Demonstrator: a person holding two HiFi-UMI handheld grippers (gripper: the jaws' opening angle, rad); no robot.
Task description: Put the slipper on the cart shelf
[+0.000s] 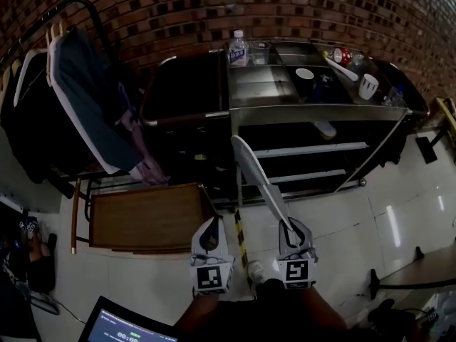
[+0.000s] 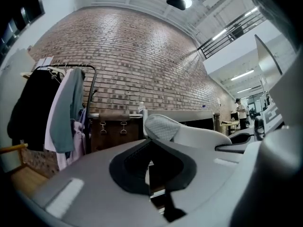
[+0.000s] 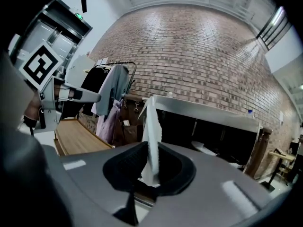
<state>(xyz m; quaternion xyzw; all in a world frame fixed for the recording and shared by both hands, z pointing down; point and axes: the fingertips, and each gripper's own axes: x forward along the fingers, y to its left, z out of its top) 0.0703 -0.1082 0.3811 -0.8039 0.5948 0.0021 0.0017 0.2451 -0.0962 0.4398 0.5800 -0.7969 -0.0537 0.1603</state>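
One slipper [image 1: 258,175]: light, floppy, I judge; hold by sole edge.
My right claw [image 1: 289,225]: pinched on its end.
My left claw [image 1: 210,228]: closed, empty.

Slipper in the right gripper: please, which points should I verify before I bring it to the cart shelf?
1. Right gripper shut on the slipper: ok.
2. Left gripper shut and empty: ok.
3. Slipper over a shelf: not ok, it is held in front of the cart.
4. Free room on the middle shelf: cannot tell, it is dark inside; a white thing lies there.
5. Way to the cart free of the wooden table: ok.
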